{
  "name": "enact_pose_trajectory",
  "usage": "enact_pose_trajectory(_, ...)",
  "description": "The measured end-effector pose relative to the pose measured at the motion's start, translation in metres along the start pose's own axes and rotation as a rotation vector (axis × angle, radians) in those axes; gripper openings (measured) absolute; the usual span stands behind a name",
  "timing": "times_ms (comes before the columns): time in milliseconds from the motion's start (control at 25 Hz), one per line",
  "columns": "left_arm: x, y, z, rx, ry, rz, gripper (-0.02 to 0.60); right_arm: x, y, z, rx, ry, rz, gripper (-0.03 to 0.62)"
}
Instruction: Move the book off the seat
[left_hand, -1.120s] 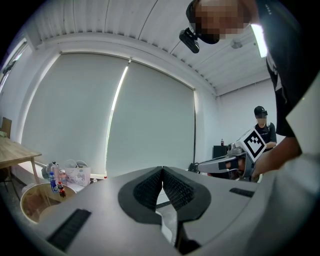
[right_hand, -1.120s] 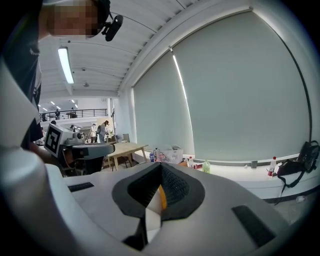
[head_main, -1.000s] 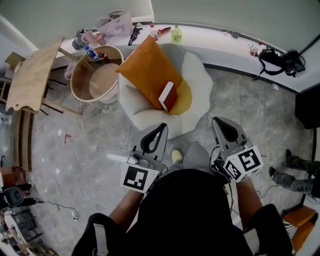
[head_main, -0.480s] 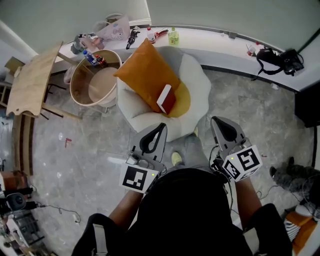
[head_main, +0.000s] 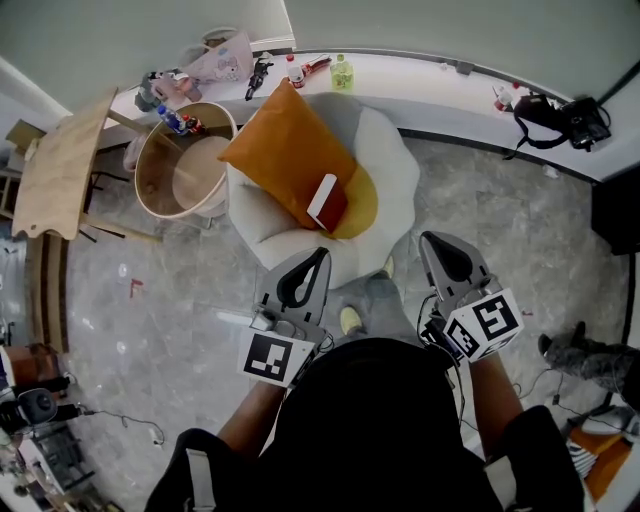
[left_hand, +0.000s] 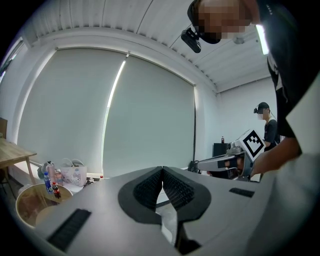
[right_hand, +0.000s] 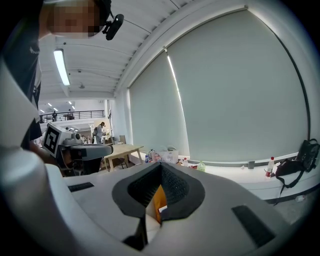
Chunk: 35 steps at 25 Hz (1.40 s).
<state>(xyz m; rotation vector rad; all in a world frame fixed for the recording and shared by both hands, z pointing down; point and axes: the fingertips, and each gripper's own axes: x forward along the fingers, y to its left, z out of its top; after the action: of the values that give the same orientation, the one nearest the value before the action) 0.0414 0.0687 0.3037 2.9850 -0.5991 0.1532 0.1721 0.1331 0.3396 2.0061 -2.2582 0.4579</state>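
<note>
The book (head_main: 325, 199), white-covered with a dark red edge, lies tilted on the yellow seat pad (head_main: 366, 200) of a white armchair (head_main: 396, 160), leaning against a big orange cushion (head_main: 285, 150). My left gripper (head_main: 321, 253) is held shut and empty just short of the chair's front edge, below the book. To the right of the chair's front, my right gripper (head_main: 429, 239) is likewise shut and empty. In the left gripper view the left gripper (left_hand: 162, 169) shows pads pressed together. Below the right gripper (right_hand: 161, 164)'s closed tips, a strip of the orange cushion (right_hand: 158, 196) shows.
A round wooden tub (head_main: 185, 160) and a wooden tabletop (head_main: 60, 160) stand left of the chair. Behind it runs a white ledge (head_main: 430, 78) with bottles and a black camera bag (head_main: 562, 117). Another person's legs (head_main: 592, 362) are at the right. Grey stone floor surrounds the chair.
The chair and book have drifted slightly up and left in the head view. Both grippers stay shut and hold their places. The legs at the right have shifted.
</note>
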Motion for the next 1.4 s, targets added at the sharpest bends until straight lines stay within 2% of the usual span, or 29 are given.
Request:
enact_pose_trajectory(360, 0.062, 0.014, 0.004, -0.022, 0.02, 0.013, 0.012, 0.03, -0.053, 0.007, 0.032, 0.023, 0.011, 0.009)
enact_pose_trajectory(720, 0.122, 0.039, 0.007, -0.011, 0.063, 0.052, 0.012, 0.079, -0.11, 0.022, 0.056, 0.024, 0.054, 0.009)
enact_pose_trajectory(1000, 0.165, 0.047, 0.01, 0.011, 0.09, 0.048, 0.012, 0.106, -0.147, 0.036, 0.074, 0.006, 0.067, 0.009)
enact_pose_trajectory(1400, 0.201, 0.061, 0.008, 0.013, 0.133, 0.082, 0.012, 0.131, -0.186, 0.036, 0.103, 0.019, 0.093, 0.009)
